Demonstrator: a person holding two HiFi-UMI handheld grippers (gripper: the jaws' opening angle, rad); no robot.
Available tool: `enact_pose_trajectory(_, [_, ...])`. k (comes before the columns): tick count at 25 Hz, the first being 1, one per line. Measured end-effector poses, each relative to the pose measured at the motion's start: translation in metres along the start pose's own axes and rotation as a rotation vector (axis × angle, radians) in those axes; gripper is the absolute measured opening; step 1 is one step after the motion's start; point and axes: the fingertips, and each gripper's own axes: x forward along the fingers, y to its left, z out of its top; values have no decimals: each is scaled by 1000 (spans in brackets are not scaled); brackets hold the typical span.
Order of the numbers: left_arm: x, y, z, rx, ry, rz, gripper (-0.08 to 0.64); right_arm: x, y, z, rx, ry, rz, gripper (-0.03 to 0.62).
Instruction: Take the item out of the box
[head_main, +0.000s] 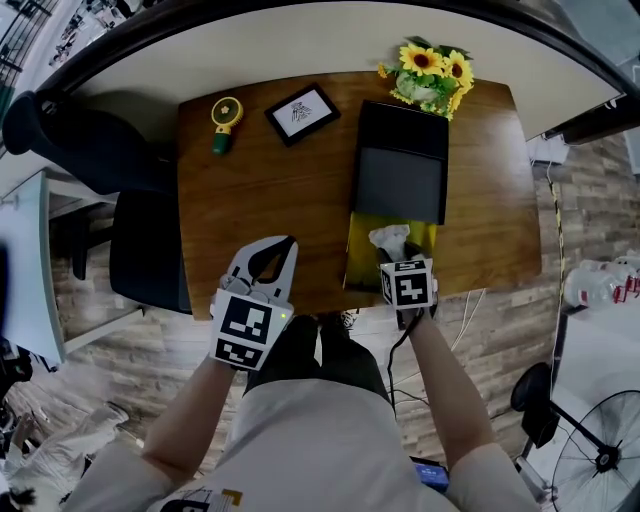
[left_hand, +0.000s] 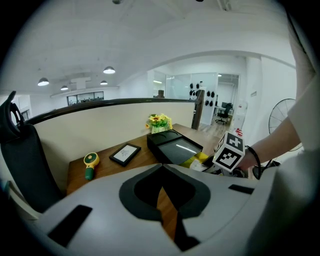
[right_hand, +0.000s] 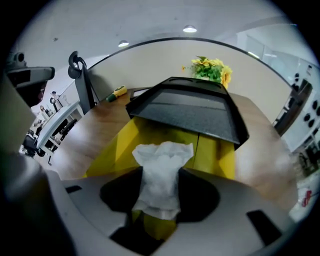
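In the head view, the left hand-held gripper (head_main: 285, 245) is seen at lower centre over the desk (head_main: 260, 190), jaws closed and empty; the right hand-held gripper (head_main: 397, 258) is set on a white tissue (head_main: 388, 238) in the yellow box (head_main: 362, 250); in the left gripper view, jaw tips are met; in the right gripper view, the white tissue (right_hand: 161, 165) is pinched at lower centre, below a black lid (right_hand: 190, 112).

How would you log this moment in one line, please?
phase: grasping item | right gripper: shut on white tissue poking from yellow box | left gripper: shut, empty
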Motion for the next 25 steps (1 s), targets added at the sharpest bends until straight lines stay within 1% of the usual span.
enact_pose_trajectory(4, [-7,-2,13,15,-30,3,-6,-32,2,19,27,-86,19,174])
enact_pose_trajectory(8, [-15,-2,34,36,-73,9,-6,-79,5,51,39,-204,51,160])
enact_pose_trajectory(11, [-25,-1,54,57,-113,17,-6,-122,5,79,41,-307,64,156])
enact_pose_trajectory(14, [-36,-1,75,80,-158,25,-6,-166,4,107,43,-413,63,140])
enact_pose_trajectory(17, [-49,-2,99,106,-205,28,-6,-212,6,134,32,-522,60,137])
enact_pose_trajectory(19, [-59,-2,116,119,-243,28,-6,-244,10,150,17,-596,61,137])
enact_pose_trajectory(23, [-80,-3,151,138,-325,32,-6,-312,20,178,24,-752,97,137])
enact_pose_trajectory(25, [-93,-5,171,154,-372,34,-6,-348,23,190,13,-826,95,137])
